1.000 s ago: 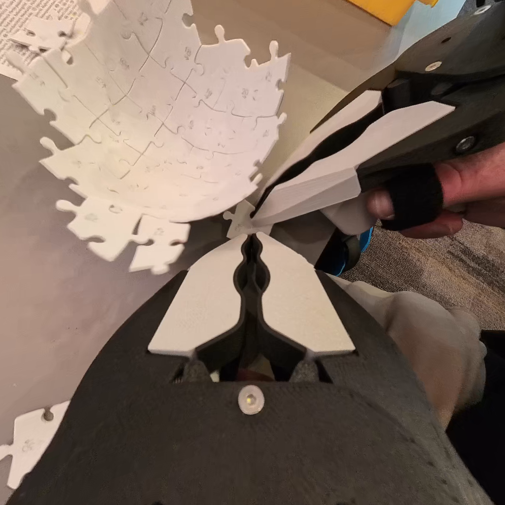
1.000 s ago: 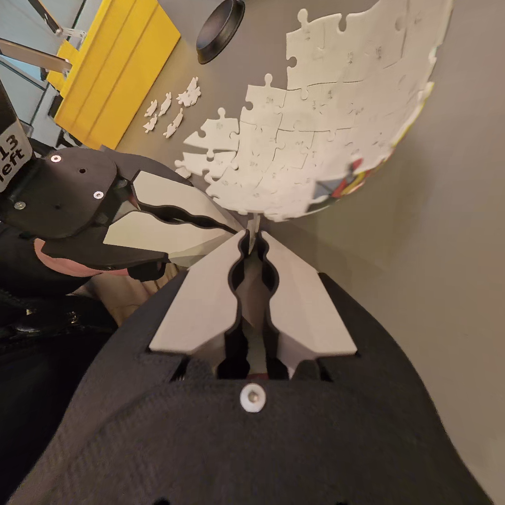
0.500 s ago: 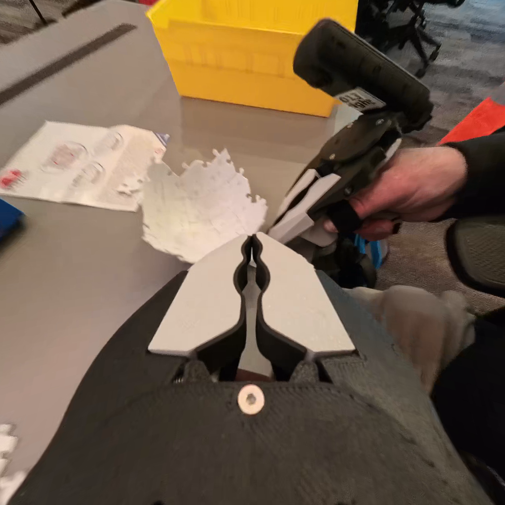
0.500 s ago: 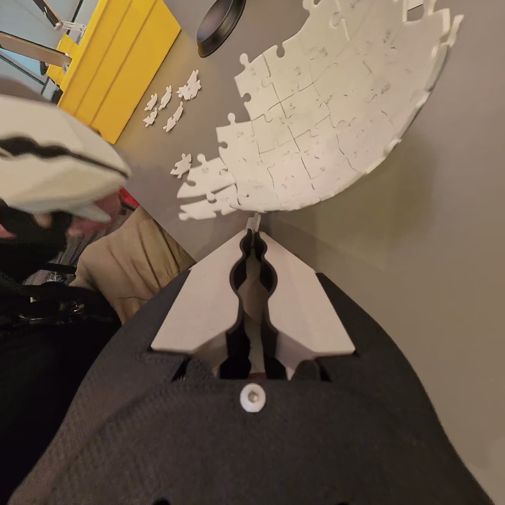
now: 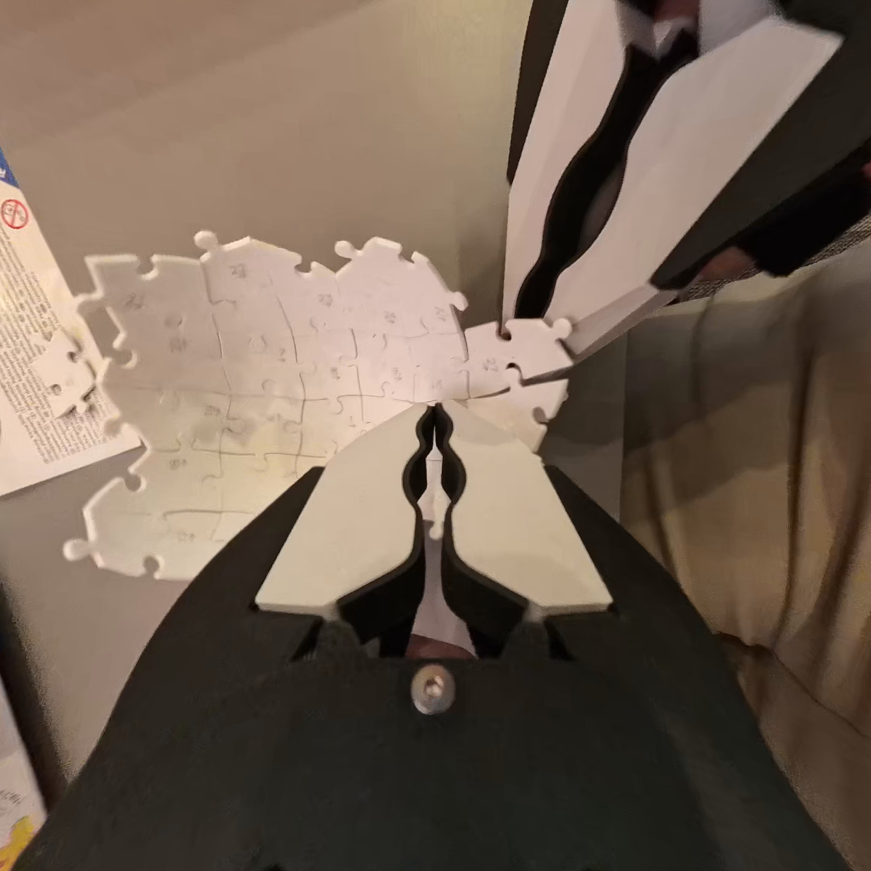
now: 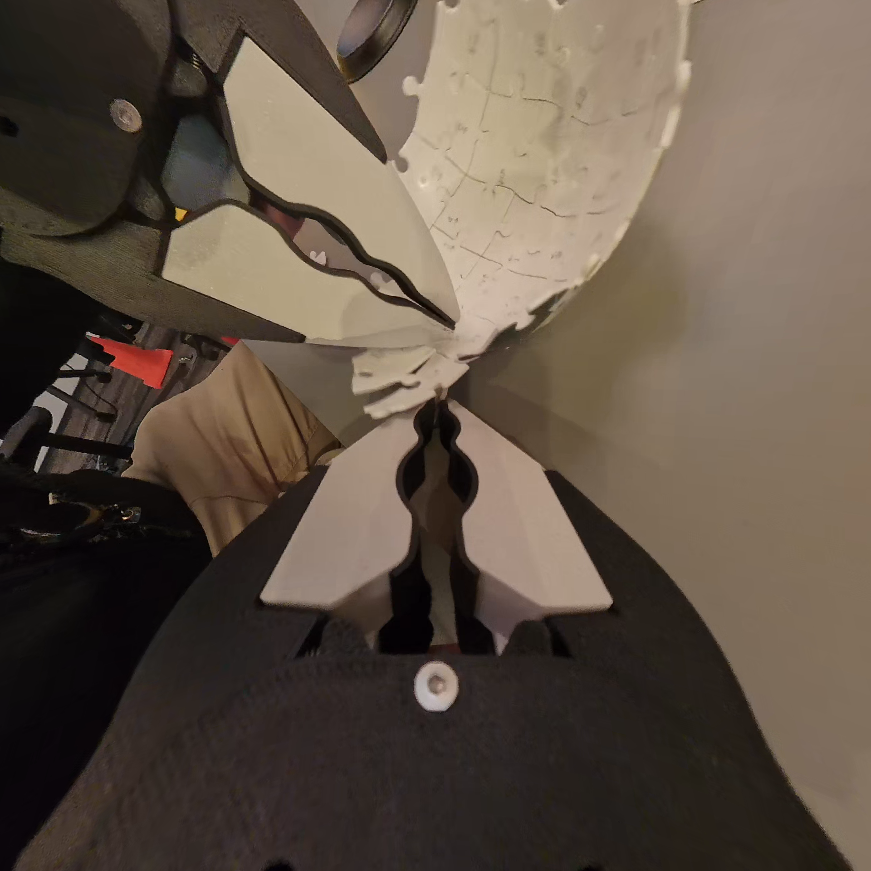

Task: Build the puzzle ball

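The partly built puzzle ball point(image 5: 283, 377) is a curved white shell of joined pieces, inner side towards me, held just above the grey table point(image 5: 283, 141). My left gripper point(image 5: 433, 410) is shut, pinching the shell's near edge. My right gripper point(image 5: 518, 323) comes in from the upper right and is shut on an end piece point(image 5: 532, 349) at the shell's right rim. In the right wrist view, the right gripper point(image 6: 438, 404) grips that tail of pieces point(image 6: 405, 377). The left gripper point(image 6: 452, 325) pinches the shell point(image 6: 542, 165) just above it.
A printed instruction sheet point(image 5: 28, 353) lies at the left with a loose piece point(image 5: 70, 377) on it. A black round object point(image 6: 377, 33) sits beyond the shell. The person's beige-clad legs point(image 5: 754, 471) are past the table edge on the right. Less than 4 cm separates the two grippers' tips.
My left gripper had pulled back from the shell half a second ago; it is now close in and pinching the shell's edge. The right gripper has kept its hold throughout.
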Available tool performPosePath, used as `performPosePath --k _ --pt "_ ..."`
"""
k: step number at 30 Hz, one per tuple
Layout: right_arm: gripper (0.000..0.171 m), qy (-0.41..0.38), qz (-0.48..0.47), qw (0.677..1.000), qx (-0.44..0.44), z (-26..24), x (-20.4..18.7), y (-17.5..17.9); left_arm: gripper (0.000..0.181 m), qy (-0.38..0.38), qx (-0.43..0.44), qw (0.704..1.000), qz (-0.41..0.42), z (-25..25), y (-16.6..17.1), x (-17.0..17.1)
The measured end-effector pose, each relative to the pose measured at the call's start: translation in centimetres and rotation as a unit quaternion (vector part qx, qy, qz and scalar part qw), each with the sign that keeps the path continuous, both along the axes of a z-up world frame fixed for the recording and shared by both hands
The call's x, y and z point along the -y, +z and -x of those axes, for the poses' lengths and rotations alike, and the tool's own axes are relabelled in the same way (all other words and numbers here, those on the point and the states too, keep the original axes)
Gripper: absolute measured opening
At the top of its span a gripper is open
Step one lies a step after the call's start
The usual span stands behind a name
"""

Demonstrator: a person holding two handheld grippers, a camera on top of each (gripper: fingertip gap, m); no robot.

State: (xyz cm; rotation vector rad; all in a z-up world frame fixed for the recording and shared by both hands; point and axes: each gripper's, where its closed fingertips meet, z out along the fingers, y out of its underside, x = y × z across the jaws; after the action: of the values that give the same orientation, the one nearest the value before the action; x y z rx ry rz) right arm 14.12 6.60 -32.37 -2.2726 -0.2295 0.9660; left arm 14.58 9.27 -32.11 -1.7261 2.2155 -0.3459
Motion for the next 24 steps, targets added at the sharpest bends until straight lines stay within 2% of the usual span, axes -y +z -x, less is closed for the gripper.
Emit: performPosePath --k 15,24 --pt "0.0 -0.012 0.018 1.0 0.019 -3.6 1.4 0.0 0.0 -0.025 -0.033 0.997 -0.059 -0.8 -1.3 0.2" --pt "0.0 -0.031 0.008 0.999 0.043 -6.5 2.2 0.9 0.0 -0.033 -0.03 0.987 -0.154 -1.2 -1.3 0.2"
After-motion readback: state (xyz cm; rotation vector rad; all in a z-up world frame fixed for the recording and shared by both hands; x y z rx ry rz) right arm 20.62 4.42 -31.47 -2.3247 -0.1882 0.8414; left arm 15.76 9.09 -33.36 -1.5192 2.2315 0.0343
